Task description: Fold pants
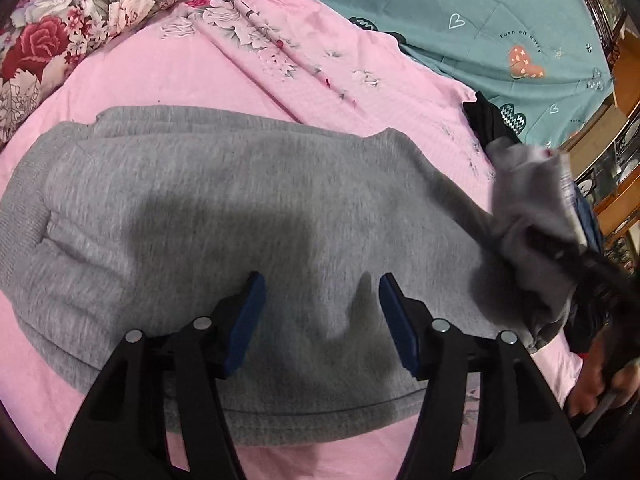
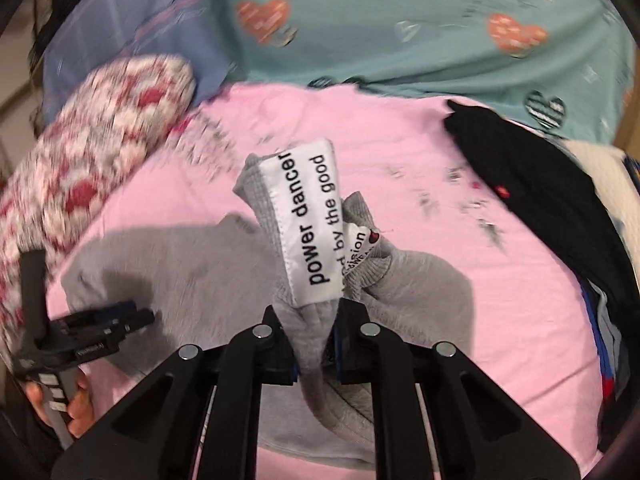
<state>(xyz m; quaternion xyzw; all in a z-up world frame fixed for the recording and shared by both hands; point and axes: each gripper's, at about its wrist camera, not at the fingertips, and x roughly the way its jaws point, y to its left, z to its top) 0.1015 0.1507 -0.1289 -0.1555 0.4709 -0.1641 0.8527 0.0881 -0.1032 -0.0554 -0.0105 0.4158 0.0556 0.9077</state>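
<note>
- Grey knit sweatpants (image 1: 224, 216) lie flat on the pink floral bedsheet (image 1: 180, 68), partly folded.
- Left gripper (image 1: 322, 320): jaws spread wide, hovering over the fabric, holding nothing.
- Right gripper (image 2: 314, 344): clamped on a bunched end of the pants, lifted; white printed label (image 2: 308, 220) showing.
- Risk: the pinch is thin and bunched, so cloth may slip out mid-carry.
- Risk: with the lower layer unpinned, pulling could drag the whole pile askew toward the black garment (image 2: 532, 184).

Left wrist view: pants (image 1: 224, 216) at centre on sheet (image 1: 192, 76); pillow (image 1: 80, 12) at 10 o'clock; quilt (image 1: 480, 12) at 1 o'clock; dark garment (image 1: 490, 120) at 3 o'clock, beside pants.
</note>
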